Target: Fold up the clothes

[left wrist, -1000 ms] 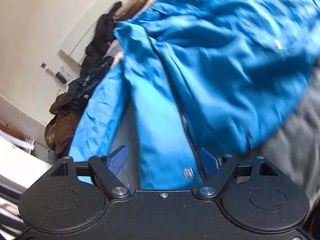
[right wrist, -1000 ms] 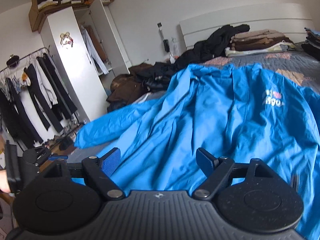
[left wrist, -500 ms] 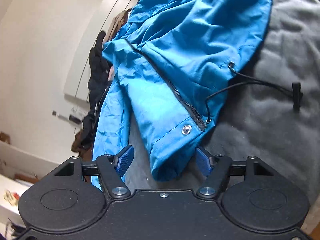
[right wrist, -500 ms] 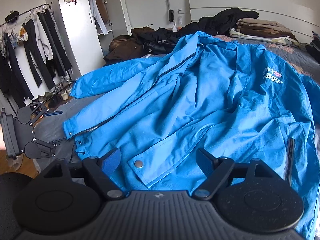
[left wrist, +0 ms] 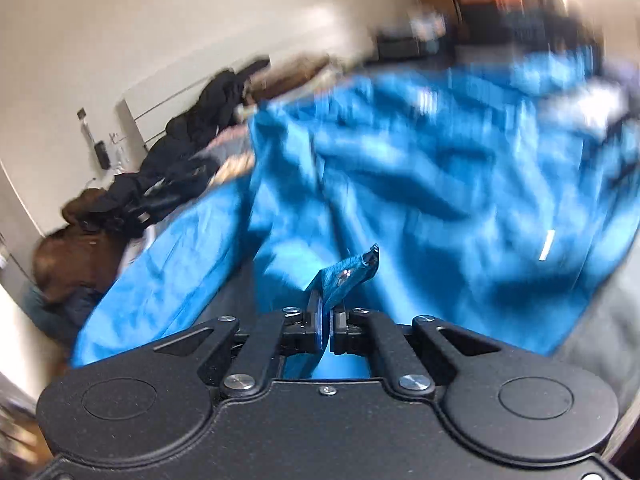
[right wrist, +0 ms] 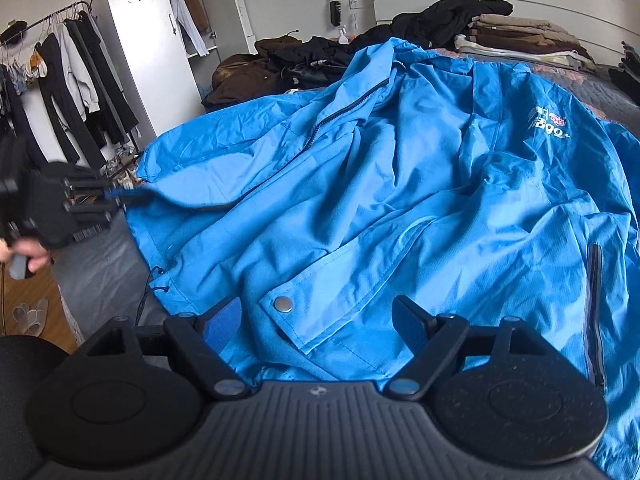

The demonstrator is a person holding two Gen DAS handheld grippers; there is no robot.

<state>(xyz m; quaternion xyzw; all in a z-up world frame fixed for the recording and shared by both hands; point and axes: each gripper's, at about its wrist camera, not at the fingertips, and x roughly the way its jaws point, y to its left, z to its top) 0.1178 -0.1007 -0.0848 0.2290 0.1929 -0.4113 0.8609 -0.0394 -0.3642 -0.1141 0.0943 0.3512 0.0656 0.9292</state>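
Observation:
A blue zip jacket [right wrist: 400, 168] lies spread over a bed with a grey cover [right wrist: 104, 272]. My left gripper [left wrist: 327, 312] is shut on the jacket's [left wrist: 400, 184] front hem corner, whose snap-button tab sticks up between the pads. In the right wrist view that left gripper [right wrist: 116, 198] holds the corner lifted at the jacket's left edge. My right gripper [right wrist: 316, 316] stands open just over the other front hem corner, where a metal snap [right wrist: 283, 303] shows; the cloth lies between the fingers without being pinched.
Piles of dark and brown clothes [right wrist: 304, 56] lie at the head of the bed, with folded stacks [right wrist: 516, 36] by the headboard. A white wardrobe [right wrist: 148, 40] and a clothes rack [right wrist: 52, 80] stand left. A hand [right wrist: 28, 254] holds the left gripper's handle.
My left gripper closed on the jacket's hem corner and rose with it, rolling level. My right gripper came down closer to the other hem corner and stayed open.

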